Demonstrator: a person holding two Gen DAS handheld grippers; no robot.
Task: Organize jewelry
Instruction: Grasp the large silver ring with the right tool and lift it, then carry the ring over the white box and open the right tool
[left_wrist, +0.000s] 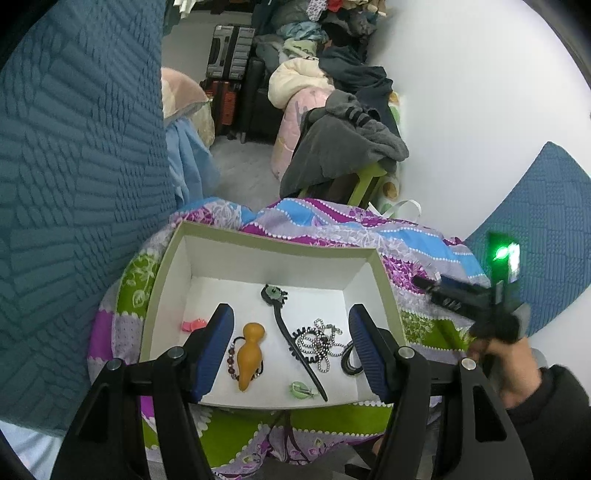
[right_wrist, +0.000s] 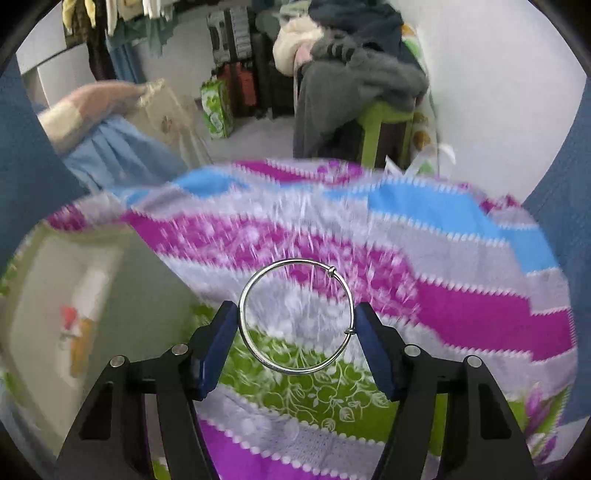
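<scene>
My right gripper (right_wrist: 295, 315) is shut on a thin silver bangle (right_wrist: 255, 356), its blue pads pressing the ring's two sides, and holds it lifted above the patterned bedspread (right_wrist: 443, 288). The white jewelry box (left_wrist: 380, 266) lies open on the bedspread (left_wrist: 332, 229). My left gripper (left_wrist: 291, 328) hovers open over the box with nothing between its pads. Inside lie a black hair stick (left_wrist: 284, 328), a beaded chain (left_wrist: 325, 343), an orange gourd pendant (left_wrist: 249, 354) on a bead bracelet, a pink clip (left_wrist: 192, 325) and a green piece (left_wrist: 301, 389). The box shows blurred at the left in the right wrist view (right_wrist: 55, 314).
The other hand with its gripper (left_wrist: 491, 314) shows at the right edge of the left wrist view. A teal quilted cushion (left_wrist: 74, 184) rises on the left. A green stool draped with grey clothes (left_wrist: 343, 147) and suitcases (left_wrist: 229, 55) stand beyond the bed.
</scene>
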